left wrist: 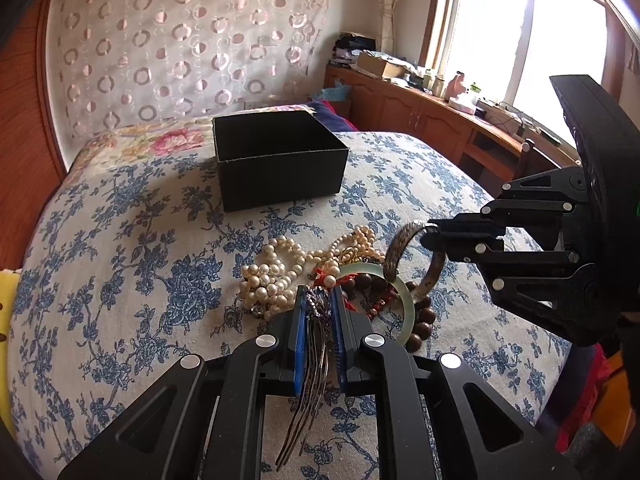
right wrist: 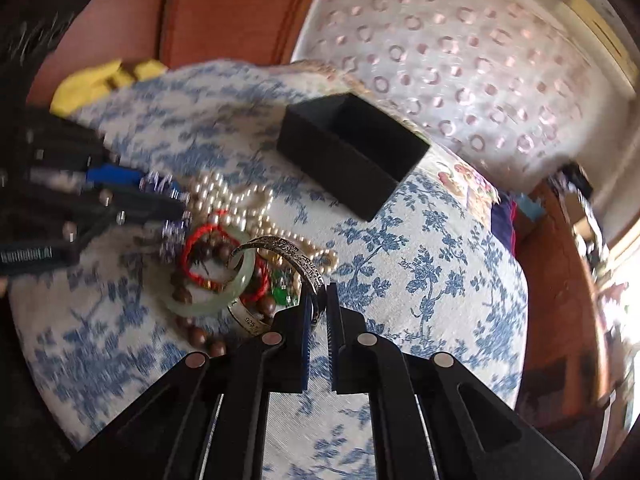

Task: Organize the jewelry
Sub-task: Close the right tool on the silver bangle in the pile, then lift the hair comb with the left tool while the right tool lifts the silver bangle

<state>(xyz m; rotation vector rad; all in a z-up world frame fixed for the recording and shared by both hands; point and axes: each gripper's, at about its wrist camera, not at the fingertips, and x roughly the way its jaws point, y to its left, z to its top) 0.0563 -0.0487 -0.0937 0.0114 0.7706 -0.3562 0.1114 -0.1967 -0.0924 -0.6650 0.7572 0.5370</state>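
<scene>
A pile of jewelry lies on the blue-flowered bedspread: pearl necklaces [left wrist: 272,276], a pale green jade bangle [left wrist: 404,304], brown wooden beads [left wrist: 420,324] and red cord [right wrist: 200,236]. An open, empty black box [left wrist: 276,156] stands behind the pile, also in the right wrist view [right wrist: 352,152]. My left gripper [left wrist: 318,300] is shut on a metal hair comb [left wrist: 312,364] with a jewelled top; its prongs hang down. My right gripper [right wrist: 318,300], seen from the left wrist [left wrist: 430,234], is shut on an engraved silver bangle [right wrist: 288,252], lifted just above the pile.
The bed has a wooden headboard [left wrist: 20,120] on the left and a patterned curtain [left wrist: 180,40] behind. A wooden cabinet [left wrist: 420,112] with clutter runs under the window on the right. A yellow object [right wrist: 92,84] lies at the bed's edge.
</scene>
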